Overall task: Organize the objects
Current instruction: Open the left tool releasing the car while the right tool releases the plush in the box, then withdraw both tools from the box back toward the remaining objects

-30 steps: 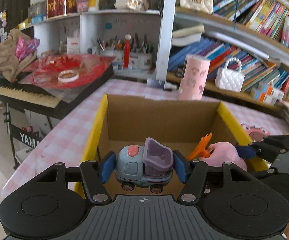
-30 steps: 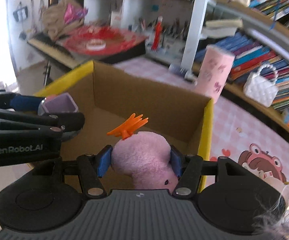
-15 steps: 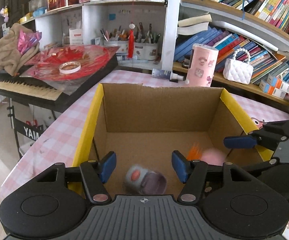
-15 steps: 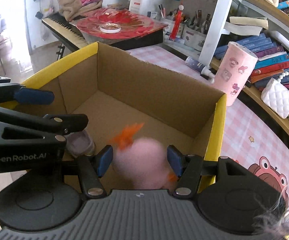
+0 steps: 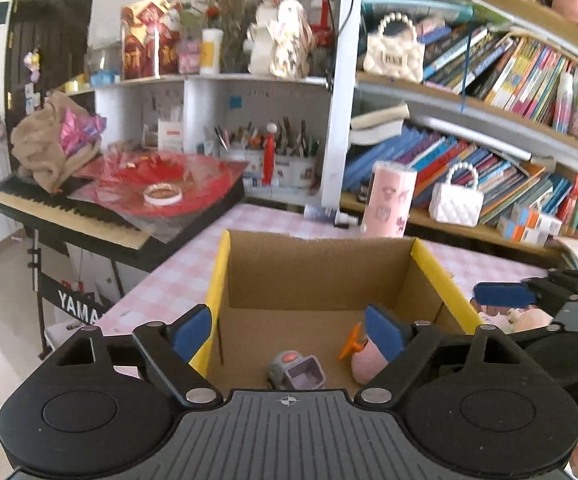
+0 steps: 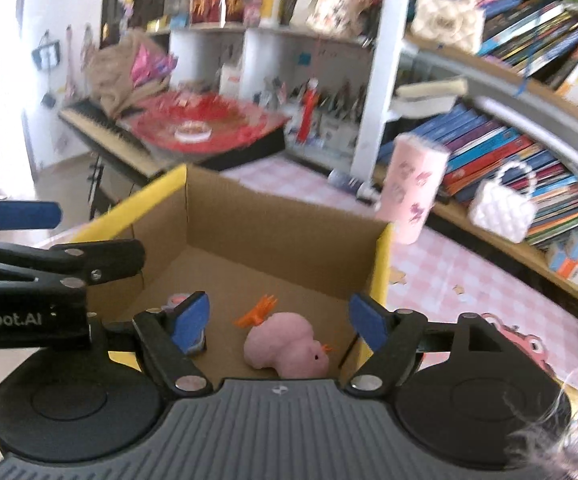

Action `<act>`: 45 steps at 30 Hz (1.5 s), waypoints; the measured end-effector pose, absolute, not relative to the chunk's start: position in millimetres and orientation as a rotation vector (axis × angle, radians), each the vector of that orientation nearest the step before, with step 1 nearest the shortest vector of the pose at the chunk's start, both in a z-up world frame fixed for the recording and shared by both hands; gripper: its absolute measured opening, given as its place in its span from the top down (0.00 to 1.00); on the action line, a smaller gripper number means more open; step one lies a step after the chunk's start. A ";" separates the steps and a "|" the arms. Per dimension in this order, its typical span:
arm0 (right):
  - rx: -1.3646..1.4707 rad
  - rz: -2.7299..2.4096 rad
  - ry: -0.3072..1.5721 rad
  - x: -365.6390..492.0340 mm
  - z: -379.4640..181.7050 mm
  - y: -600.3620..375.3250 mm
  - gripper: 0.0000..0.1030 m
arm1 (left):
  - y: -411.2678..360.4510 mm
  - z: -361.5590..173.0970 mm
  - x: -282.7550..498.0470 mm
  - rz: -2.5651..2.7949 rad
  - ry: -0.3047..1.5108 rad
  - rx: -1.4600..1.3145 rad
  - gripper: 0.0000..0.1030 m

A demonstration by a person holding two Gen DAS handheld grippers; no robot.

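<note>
Cardboard box [image 5: 321,276]: brown with yellow edges, sitting on the pink-checked desk [image 5: 161,280], open at the top below both of my claws.
Left claw [image 5: 289,330]: I am holding it above the box's near left corner; its blue pads have just been opening and are standing wide apart with nothing between them.
Toy truck [image 5: 297,372]: grey and lilac, lying on the box floor, left of the plush.
Pink plush [image 6: 285,344]: lying on the box floor with its orange tuft pointing left, just beside the truck.
Right claw [image 6: 281,320]: I am holding it over the box's right half; its pads have just been opening and are standing apart, clear of the plush below.
</note>
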State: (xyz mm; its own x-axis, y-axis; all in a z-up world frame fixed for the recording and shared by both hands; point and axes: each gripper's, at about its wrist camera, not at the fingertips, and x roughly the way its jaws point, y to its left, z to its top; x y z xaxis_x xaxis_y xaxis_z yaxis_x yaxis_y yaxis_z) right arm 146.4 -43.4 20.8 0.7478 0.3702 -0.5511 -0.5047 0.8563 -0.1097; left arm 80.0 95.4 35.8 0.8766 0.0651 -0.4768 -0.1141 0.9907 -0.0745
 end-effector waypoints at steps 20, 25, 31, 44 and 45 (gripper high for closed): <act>-0.215 0.209 0.609 20.6 -2.2 -70.0 0.16 | 97.1 0.9 -2.4 0.079 0.656 -0.084 0.12; -0.187 0.179 0.654 4.7 -12.0 -75.5 0.16 | 93.4 -5.9 -17.2 0.043 0.694 -0.062 0.11; -0.166 0.154 0.687 -13.0 -19.1 -78.0 0.16 | 90.1 -11.2 -30.6 0.003 0.725 -0.041 0.09; -0.124 0.044 0.727 -42.5 -24.6 -101.0 0.14 | 70.7 -19.8 -39.1 -0.112 0.772 -0.017 0.09; -0.119 0.031 0.731 -44.0 -25.2 -103.9 0.14 | 68.4 -19.8 -39.2 -0.122 0.773 -0.013 0.09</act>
State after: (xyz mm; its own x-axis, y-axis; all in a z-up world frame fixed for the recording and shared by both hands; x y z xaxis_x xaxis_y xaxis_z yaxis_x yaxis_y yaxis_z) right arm -44.0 -103.9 -25.2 0.7444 -0.0131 -0.6676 -0.0698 0.9928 -0.0973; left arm -39.2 68.4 -19.8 0.7087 -0.1151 -0.6960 0.1055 0.9928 -0.0567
